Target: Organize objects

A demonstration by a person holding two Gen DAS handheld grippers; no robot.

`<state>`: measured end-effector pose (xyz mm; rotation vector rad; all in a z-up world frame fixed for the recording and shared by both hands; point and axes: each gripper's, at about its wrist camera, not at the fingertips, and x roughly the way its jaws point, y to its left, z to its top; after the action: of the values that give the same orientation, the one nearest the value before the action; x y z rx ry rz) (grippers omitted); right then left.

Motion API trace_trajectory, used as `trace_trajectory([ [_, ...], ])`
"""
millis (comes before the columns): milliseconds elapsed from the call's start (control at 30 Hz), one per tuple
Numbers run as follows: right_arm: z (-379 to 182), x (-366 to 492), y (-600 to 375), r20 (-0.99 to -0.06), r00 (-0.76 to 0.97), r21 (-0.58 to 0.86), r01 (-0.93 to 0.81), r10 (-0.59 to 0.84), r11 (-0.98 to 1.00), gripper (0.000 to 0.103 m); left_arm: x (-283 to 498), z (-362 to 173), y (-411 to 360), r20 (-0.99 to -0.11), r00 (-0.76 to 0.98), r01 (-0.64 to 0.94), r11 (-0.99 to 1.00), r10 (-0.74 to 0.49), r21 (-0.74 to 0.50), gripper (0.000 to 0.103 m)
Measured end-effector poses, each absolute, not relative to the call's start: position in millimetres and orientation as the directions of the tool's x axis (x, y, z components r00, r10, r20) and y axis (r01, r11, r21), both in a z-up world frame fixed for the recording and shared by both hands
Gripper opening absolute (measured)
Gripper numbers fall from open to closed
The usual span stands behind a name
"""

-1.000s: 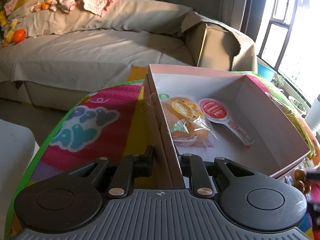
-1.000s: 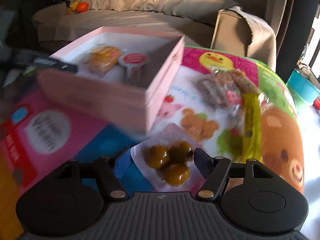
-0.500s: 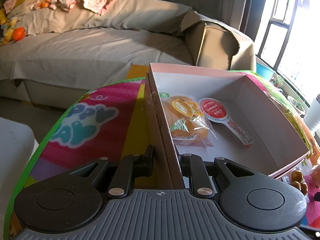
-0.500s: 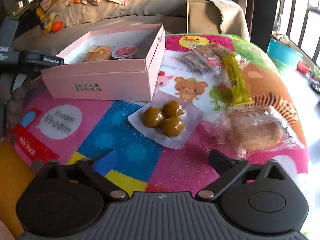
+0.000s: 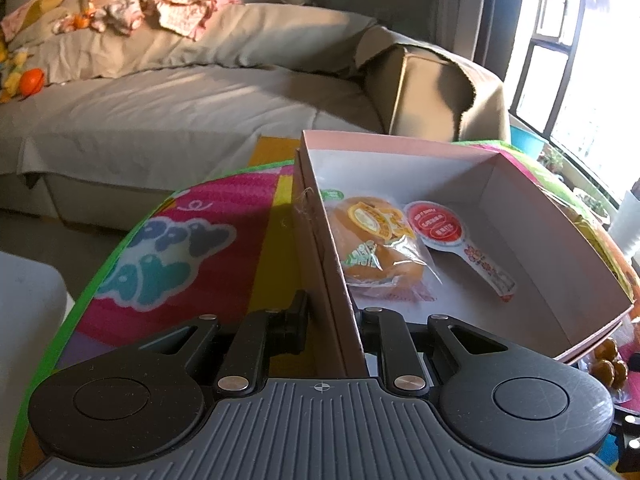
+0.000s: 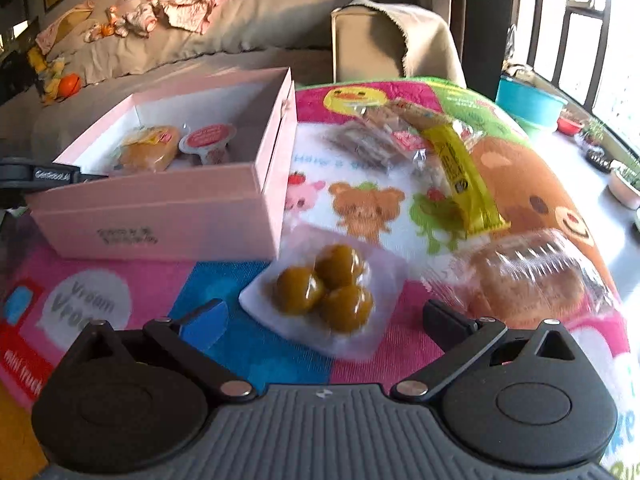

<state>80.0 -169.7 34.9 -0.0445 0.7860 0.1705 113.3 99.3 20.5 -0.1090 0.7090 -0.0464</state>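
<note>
Left tongs (image 5: 332,320) grip the wall of the pink box (image 5: 532,216); right tongs (image 6: 320,316) stand wide open and empty.

The pink box sits on the table (image 6: 224,360) with its colourful cover. Inside it lie a wrapped bun (image 5: 372,240) and a red-lidded cup (image 5: 436,224), touching each other. The left tongs are almost closed on the near wall, one finger outside, one inside; their tips are hidden by the cardboard. Before the right tongs lies a pack of three brown balls (image 6: 324,288), blurred, not touched. Beside it are a clear-wrapped bread (image 6: 532,280), a yellow bar (image 6: 460,172) and brown packets (image 6: 364,140), whose printing I cannot read. In the left view the box cuts off most of these.
</note>
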Motion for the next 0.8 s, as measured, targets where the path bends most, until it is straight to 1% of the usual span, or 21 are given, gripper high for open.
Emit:
trace_trajectory([
  [67,35.8,77.3,-171.3,-0.703,0.697,0.026,-0.175,0.143,0.984,0.1,114.1,19.6,101.7,-0.645,0.759,0.011,0.992,-0.089,-0.124,0.018],
  [100,36.4,75.4,-172.8,-0.699,0.701,0.02,-0.178,0.142,0.984,0.096,114.3,19.9,102.6,-0.647,0.757,0.008,0.992,-0.09,-0.128,0.017],
  [133,37.3,71.8,-173.8,-0.696,0.703,0.017,-0.183,0.143,0.983,0.094,114.6,20.7,103.7,-0.649,0.755,0.003,0.991,-0.089,-0.133,0.017],
  [200,38.8,69.8,-179.1,-0.697,0.703,0.025,-0.177,0.144,0.984,0.086,116.1,22.8,106.2,-0.666,0.741,-0.028,0.988,-0.081,-0.151,0.017],
  [233,39.6,67.2,-180.1,-0.697,0.704,0.021,-0.172,0.138,0.985,0.085,117.0,23.4,107.1,-0.673,0.736,-0.045,0.987,-0.071,-0.153,0.017],
  [367,39.0,67.4,-180.4,-0.694,0.71,0.012,-0.156,0.121,0.988,0.084,114.5,30.3,107.3,-0.661,0.749,-0.059,0.99,-0.04,-0.126,0.021],
  [467,37.6,70.0,-180.7,-0.691,0.714,0.008,-0.15,0.113,0.989,0.084,111.6,37.3,106.6,-0.651,0.758,-0.039,0.993,-0.043,-0.111,0.021],
  [633,37.9,66.1,-182.2,-0.691,0.714,0.011,-0.146,0.113,0.989,0.084,100.1,41.5,102.6,-0.658,0.752,-0.013,0.997,-0.038,-0.073,0.023],
  [800,48.0,54.1,-196.6,-0.707,0.691,0.075,-0.14,0.151,0.987,0.085,90.6,41.4,102.5,-0.659,0.751,-0.022,0.996,-0.042,-0.089,0.021],
])
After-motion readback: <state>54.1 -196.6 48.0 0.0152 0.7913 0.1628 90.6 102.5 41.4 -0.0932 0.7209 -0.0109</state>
